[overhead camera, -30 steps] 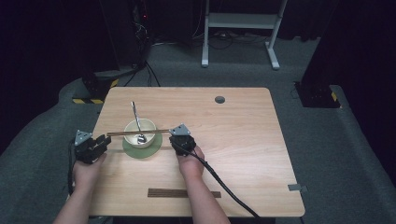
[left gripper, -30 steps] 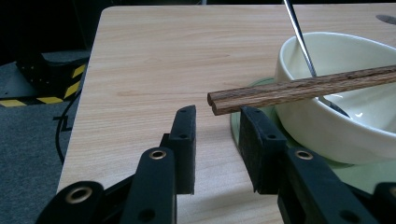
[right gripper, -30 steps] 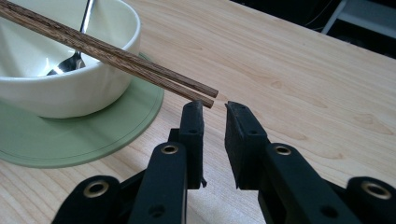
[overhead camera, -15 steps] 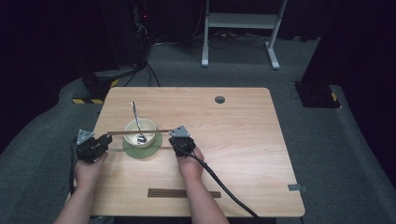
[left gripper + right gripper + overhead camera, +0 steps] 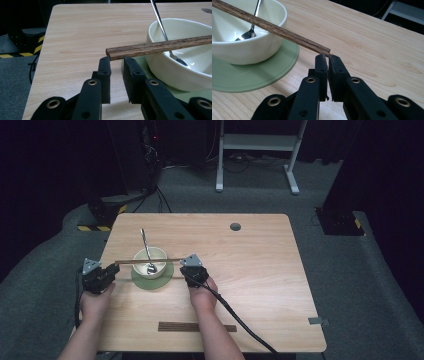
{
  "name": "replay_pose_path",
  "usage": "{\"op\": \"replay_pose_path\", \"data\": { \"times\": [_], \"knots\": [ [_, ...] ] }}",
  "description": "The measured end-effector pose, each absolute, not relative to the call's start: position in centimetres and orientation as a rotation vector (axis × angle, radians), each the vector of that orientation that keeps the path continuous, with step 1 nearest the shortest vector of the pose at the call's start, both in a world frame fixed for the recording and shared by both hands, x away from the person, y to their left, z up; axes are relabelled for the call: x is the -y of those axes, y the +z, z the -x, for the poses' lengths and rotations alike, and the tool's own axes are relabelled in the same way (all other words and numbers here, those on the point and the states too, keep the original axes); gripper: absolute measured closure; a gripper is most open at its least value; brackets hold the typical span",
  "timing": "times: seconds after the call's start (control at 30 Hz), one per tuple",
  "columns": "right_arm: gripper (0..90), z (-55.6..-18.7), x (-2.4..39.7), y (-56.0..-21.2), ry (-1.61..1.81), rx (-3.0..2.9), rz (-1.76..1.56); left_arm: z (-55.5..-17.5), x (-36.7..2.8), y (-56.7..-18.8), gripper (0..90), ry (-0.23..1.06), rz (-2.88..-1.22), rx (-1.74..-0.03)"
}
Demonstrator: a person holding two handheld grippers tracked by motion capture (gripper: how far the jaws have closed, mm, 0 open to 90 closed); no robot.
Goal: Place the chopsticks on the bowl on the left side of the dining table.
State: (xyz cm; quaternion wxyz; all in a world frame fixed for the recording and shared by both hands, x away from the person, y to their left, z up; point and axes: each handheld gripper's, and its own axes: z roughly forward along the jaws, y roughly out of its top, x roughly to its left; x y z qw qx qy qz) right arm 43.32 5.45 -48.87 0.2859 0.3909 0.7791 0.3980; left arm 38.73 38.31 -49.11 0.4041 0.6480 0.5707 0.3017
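My right fingers (image 5: 329,58) cover the chopsticks' (image 5: 272,28) very tip, so contact there is unclear. The bowl (image 5: 180,72) runs off the frame's right edge, spoon (image 5: 160,20) handle cut at top.

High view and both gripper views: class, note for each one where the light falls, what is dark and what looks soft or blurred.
High view: the table is evenly lit while the floor and room around it sink into darkness. Left gripper view: the chopsticks look sharp and the near jaws soft. Right gripper view: glare glints on the spoon, and the far background goes dark.
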Motion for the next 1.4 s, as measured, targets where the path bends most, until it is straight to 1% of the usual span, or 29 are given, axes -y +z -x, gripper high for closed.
{"op": "replay_pose_path", "data": {
  "times": [0.33,0.57,0.97,1.3,1.4],
  "knots": [
    [85.3,-43.19,-5.55,-49.08,1.066,-2.086,-1.036,-39.05,-38.66,-49.12,76.5,0.771,-1.623,-1.452],
    [81.6,-43.15,-5.58,-49.07,1.060,-2.083,-1.037,-39.17,-38.55,-49.20,74.6,0.768,-1.625,-1.447],
    [81.4,-43.20,-5.40,-49.02,1.063,-2.075,-1.045,-39.20,-38.46,-49.20,76.2,0.767,-1.624,-1.443],
    [81.1,-43.14,-5.51,-49.11,1.065,-2.081,-1.034,-39.16,-38.64,-49.18,74.0,0.764,-1.612,-1.455],
    [77.4,-42.96,-5.48,-49.02,1.071,-2.086,-1.044,-39.16,-38.66,-49.18,71.3,0.762,-1.608,-1.459]
  ]
}}
